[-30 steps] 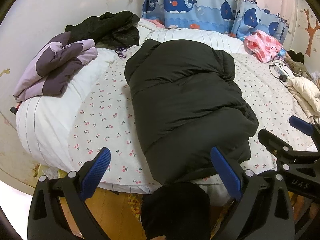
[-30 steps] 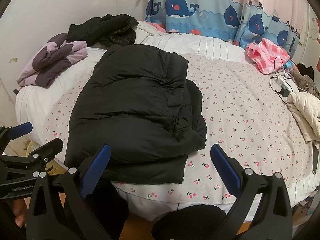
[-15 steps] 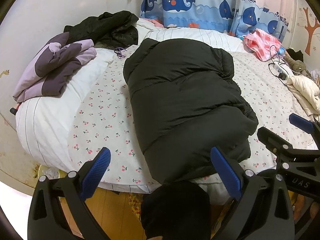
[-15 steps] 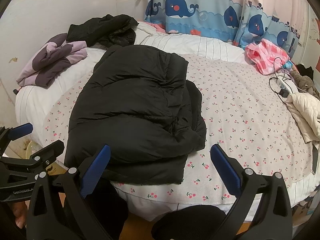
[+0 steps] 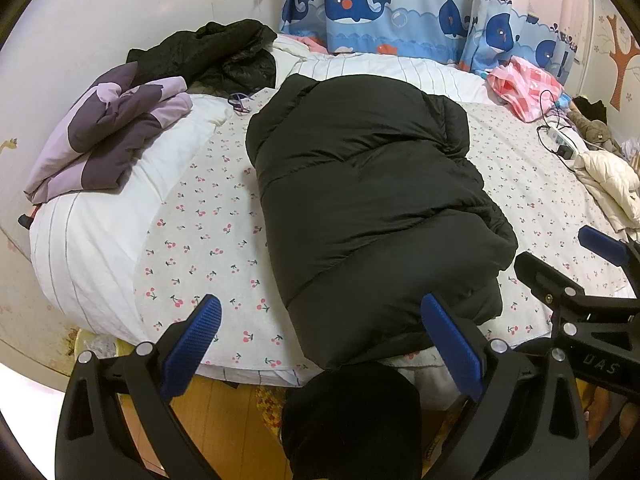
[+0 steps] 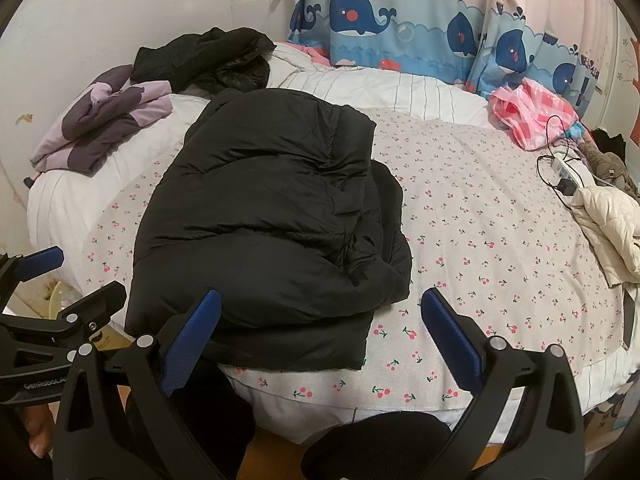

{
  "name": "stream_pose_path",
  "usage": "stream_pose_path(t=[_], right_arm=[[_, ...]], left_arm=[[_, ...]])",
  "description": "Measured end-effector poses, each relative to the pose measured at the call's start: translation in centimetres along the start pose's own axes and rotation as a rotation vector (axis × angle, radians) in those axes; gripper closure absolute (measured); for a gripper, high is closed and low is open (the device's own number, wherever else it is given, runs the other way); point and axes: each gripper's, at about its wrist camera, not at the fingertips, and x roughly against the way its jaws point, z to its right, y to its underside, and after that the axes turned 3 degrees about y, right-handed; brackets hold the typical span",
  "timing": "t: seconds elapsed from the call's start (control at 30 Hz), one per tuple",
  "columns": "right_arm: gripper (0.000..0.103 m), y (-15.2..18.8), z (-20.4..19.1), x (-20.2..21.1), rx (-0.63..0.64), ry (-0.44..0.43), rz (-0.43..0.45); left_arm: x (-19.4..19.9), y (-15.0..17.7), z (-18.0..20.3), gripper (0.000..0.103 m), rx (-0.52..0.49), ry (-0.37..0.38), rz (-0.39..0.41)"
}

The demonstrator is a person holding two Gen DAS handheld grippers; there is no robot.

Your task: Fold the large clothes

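Observation:
A black puffer jacket (image 5: 368,200) lies folded lengthwise on the round bed, its near end hanging slightly over the front edge; the right wrist view shows the same jacket (image 6: 272,216) left of centre. My left gripper (image 5: 320,344) hovers open at the bed's front edge, just short of the jacket's near end, holding nothing. My right gripper (image 6: 320,340) is open too, beside the jacket's near right corner. Each gripper shows in the other's view: the right gripper (image 5: 576,272) at the right edge, the left gripper (image 6: 60,288) at the left.
On the cherry-print sheet (image 5: 208,232): a folded purple garment (image 5: 108,136) and a crumpled black coat (image 5: 208,56) at the back left, a pink bag (image 6: 532,116), a power strip (image 6: 568,176) and a cream jacket (image 6: 608,224) at the right. Whale curtains (image 6: 400,24) hang behind.
Both grippers have shifted slightly, so the bed and jacket sit a little higher in view. The jacket has not moved and both grippers stay open.

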Motion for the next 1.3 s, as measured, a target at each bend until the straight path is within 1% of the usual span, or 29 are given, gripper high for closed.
stream_pose_path(t=[1.3], right_arm=[[0.006, 0.27, 0.06, -0.92, 0.006, 0.001, -0.010]], left_arm=[[-0.96, 0.19, -0.42, 0.007, 0.015, 0.012, -0.029]])
